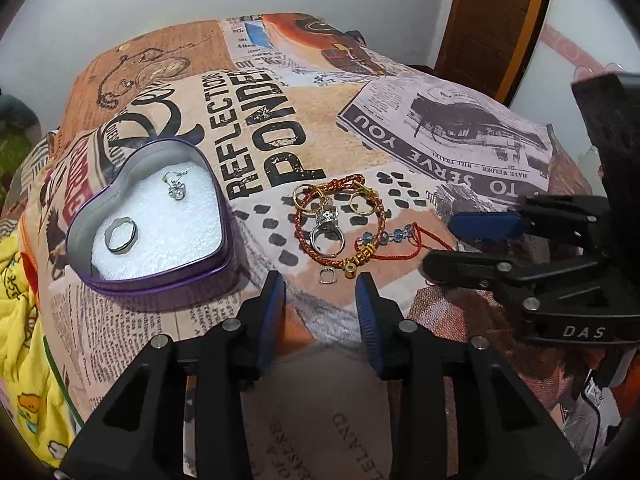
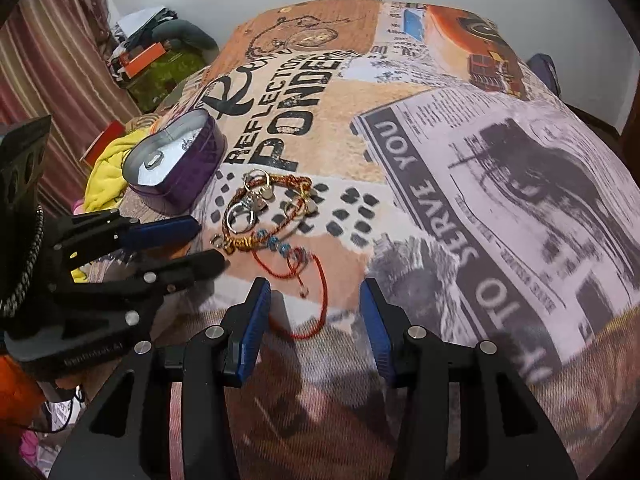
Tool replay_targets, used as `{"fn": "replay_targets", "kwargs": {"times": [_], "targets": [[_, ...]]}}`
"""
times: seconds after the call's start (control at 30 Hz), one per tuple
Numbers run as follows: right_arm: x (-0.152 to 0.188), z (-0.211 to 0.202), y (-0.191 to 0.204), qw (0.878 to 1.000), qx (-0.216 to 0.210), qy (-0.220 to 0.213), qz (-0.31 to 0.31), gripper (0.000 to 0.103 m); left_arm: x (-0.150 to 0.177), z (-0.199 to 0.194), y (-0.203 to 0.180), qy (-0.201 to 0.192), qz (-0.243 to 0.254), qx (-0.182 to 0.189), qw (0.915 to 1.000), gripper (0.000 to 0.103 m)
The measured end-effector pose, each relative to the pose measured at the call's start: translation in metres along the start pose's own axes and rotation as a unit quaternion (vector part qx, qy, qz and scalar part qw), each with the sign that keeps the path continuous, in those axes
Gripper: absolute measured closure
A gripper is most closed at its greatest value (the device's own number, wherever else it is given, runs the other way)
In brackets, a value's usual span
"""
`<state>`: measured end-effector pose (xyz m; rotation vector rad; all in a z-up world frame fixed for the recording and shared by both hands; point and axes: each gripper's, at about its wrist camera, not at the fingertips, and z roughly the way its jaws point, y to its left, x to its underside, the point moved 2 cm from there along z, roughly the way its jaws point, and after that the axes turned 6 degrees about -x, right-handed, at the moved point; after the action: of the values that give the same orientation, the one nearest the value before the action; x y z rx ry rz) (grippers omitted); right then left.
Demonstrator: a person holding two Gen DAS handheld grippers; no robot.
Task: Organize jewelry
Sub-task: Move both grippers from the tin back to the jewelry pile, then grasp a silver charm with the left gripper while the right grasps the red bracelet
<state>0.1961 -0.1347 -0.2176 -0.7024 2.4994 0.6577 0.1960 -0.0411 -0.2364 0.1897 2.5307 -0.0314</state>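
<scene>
Here, a heart-shaped purple tin [image 1: 152,236] is being seen lying open on a surface covered by a newspaper-print cloth [image 1: 320,128]; whether that surface is a counter or a bed cannot be told. Inside the tin, on white foam, a plain silver band [image 1: 121,236] is lying toward 7 o'clock and a small silver earring [image 1: 175,188] toward 12 o'clock, the two well apart.

At 3 o'clock from the tin, near it but not touching, a heap of jewelry is lying on the cloth. A red-and-gold braided bracelet [image 1: 320,216] is being seen looped around a silver ring with a stone setting [image 1: 328,232], with gold hoops [image 1: 306,196] at its far edge. Blue beads [image 1: 384,236] and a thin red cord [image 1: 432,240] are trailing toward 3 o'clock. A small square silver charm [image 1: 324,276] is lying just beside the bracelet's near edge.

The left gripper [image 1: 320,284] is being held with its blue-padded fingers apart, nothing between them, just short of the charm. The right gripper [image 2: 314,292] is likewise being held spread, empty, above the red cord's loop [image 2: 316,312]. In the left wrist view the right gripper is reaching in from 3 o'clock, its tips near the cord.
</scene>
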Motion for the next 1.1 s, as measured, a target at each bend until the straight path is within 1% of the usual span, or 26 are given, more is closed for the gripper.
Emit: {"fn": "replay_targets", "kwargs": {"times": [0.07, 0.13, 0.2, 0.23, 0.3, 0.33, 0.4, 0.5, 0.63, 0.77, 0.87, 0.93, 1.0, 1.03, 1.07, 1.1], "targets": [[-0.003, 0.003, 0.002, 1.000, 0.004, -0.002, -0.008, 0.061, 0.000, 0.001, 0.000, -0.001, 0.000, 0.002, 1.0000, 0.067], [-0.005, 0.006, 0.004, 1.000, 0.005, -0.004, -0.017, 0.068, 0.000, 0.001, 0.001, -0.003, 0.000, 0.004, 1.0000, 0.067], [-0.006, 0.008, 0.007, 1.000, 0.004, -0.007, -0.024, 0.079, 0.000, 0.001, 0.001, -0.003, 0.000, 0.004, 1.0000, 0.067], [-0.007, 0.009, 0.008, 1.000, 0.001, -0.009, -0.026, 0.082, 0.000, 0.001, 0.001, -0.003, 0.000, 0.004, 1.0000, 0.067], [-0.008, 0.011, 0.009, 1.000, -0.009, -0.016, -0.021, 0.094, 0.000, 0.001, 0.001, -0.004, 0.000, 0.003, 1.0000, 0.068], [-0.009, 0.011, 0.009, 1.000, -0.018, -0.019, -0.017, 0.095, 0.000, 0.002, 0.001, -0.005, 0.002, -0.001, 1.0000, 0.072], [-0.009, 0.010, 0.010, 0.999, -0.015, -0.025, -0.017, 0.098, 0.000, 0.003, 0.000, -0.005, 0.007, -0.006, 0.9999, 0.075], [-0.009, 0.003, 0.008, 0.999, -0.013, -0.042, -0.008, 0.098, -0.001, 0.004, 0.000, -0.005, 0.008, -0.006, 0.9999, 0.081], [-0.010, -0.009, 0.001, 0.998, -0.012, -0.060, 0.013, 0.099, -0.003, 0.005, -0.001, -0.004, 0.011, 0.000, 0.9999, 0.094], [-0.009, -0.024, -0.005, 0.997, -0.002, -0.076, 0.024, 0.099, -0.003, 0.004, -0.004, -0.004, 0.014, -0.004, 0.9999, 0.095], [-0.010, -0.035, -0.007, 0.996, 0.004, -0.085, 0.024, 0.099, -0.002, 0.000, -0.004, -0.003, 0.003, 0.005, 1.0000, 0.094], [-0.012, -0.036, -0.006, 0.997, -0.008, -0.074, 0.016, 0.099, 0.000, -0.004, -0.002, -0.005, -0.003, 0.002, 1.0000, 0.094], [-0.012, -0.034, -0.003, 0.998, -0.011, -0.064, 0.005, 0.098, 0.002, -0.009, 0.001, -0.008, -0.007, -0.002, 0.9999, 0.094], [-0.012, -0.031, -0.002, 0.998, -0.011, -0.054, 0.003, 0.097, 0.003, -0.012, 0.002, -0.010, -0.010, -0.003, 0.9999, 0.094], [-0.013, -0.026, -0.002, 0.999, -0.012, -0.041, 0.007, 0.090, 0.004, -0.015, 0.005, -0.013, -0.013, -0.007, 0.9998, 0.094], [-0.013, -0.022, -0.002, 0.999, -0.018, -0.031, 0.011, 0.080, 0.005, -0.017, 0.007, -0.014, -0.015, -0.009, 0.9998, 0.094]]}}
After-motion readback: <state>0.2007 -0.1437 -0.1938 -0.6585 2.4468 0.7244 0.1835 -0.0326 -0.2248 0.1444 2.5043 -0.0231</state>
